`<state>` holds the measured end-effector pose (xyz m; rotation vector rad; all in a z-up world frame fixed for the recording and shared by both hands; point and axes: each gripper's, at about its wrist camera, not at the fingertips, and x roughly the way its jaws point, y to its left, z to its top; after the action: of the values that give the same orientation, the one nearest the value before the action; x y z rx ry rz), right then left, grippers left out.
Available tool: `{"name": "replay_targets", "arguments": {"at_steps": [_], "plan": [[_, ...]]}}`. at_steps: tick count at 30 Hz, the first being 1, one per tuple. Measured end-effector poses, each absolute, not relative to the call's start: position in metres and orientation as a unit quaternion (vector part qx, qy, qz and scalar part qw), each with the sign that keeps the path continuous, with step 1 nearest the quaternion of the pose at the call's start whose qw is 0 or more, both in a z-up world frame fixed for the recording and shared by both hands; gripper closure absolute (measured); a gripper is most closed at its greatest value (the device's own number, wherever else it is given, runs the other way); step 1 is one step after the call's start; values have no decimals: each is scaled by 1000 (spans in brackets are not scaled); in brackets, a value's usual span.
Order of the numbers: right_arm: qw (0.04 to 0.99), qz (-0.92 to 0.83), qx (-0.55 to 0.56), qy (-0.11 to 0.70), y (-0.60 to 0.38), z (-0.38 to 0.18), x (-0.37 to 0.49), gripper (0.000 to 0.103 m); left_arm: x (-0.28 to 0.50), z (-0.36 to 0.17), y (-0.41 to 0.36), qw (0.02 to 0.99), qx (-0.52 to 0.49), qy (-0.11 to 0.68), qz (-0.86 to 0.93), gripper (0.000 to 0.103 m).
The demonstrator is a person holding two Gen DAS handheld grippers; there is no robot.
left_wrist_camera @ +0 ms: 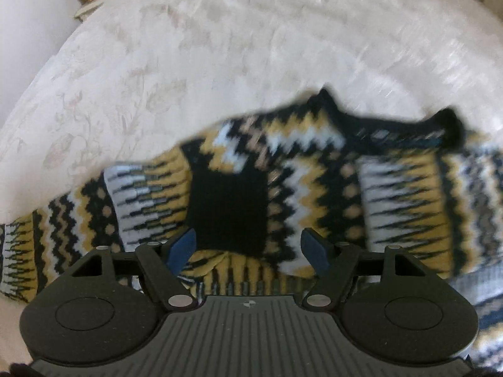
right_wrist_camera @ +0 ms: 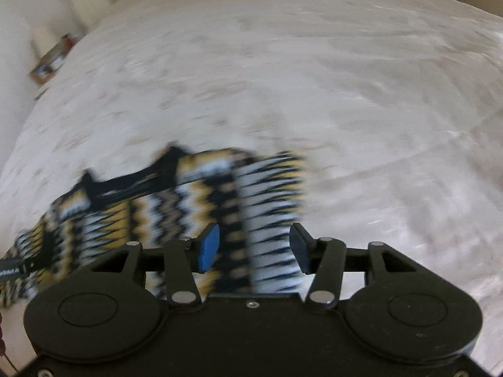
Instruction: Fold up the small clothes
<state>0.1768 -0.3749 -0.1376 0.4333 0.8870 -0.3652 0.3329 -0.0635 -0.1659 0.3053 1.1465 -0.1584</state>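
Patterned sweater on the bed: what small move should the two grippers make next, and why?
Probably lower both and close on the fabric. The sweater lies spread on the white bedcover, and the left gripper and right gripper hang over it with jaws apart, gripping nothing, so no fold can start.

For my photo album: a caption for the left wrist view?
Open tool poised over a patterned knit sweater on a pale bedspread.

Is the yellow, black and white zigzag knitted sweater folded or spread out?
Partly folded: the zigzag knitted sweater lies on the white bedspread with patterned layers overlapping, its black collar uppermost; blur hides the rest.
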Motion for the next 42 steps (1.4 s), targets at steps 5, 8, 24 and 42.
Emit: {"name": "replay_targets", "arguments": {"at_steps": [5, 8, 24, 42], "plan": [[856, -192, 238, 417, -408, -150, 180, 42, 341, -196, -41, 812, 109, 571, -58, 26], [854, -196, 242, 416, -420, -157, 184, 42, 343, -197, -36, 810, 103, 575, -56, 22], [854, -125, 282, 419, -416, -191, 219, 42, 347, -200, -35, 811, 104, 574, -39, 8], [849, -169, 151, 478, -403, -185, 234, 72, 346, -199, -34, 812, 101, 575, -33, 8]]}}
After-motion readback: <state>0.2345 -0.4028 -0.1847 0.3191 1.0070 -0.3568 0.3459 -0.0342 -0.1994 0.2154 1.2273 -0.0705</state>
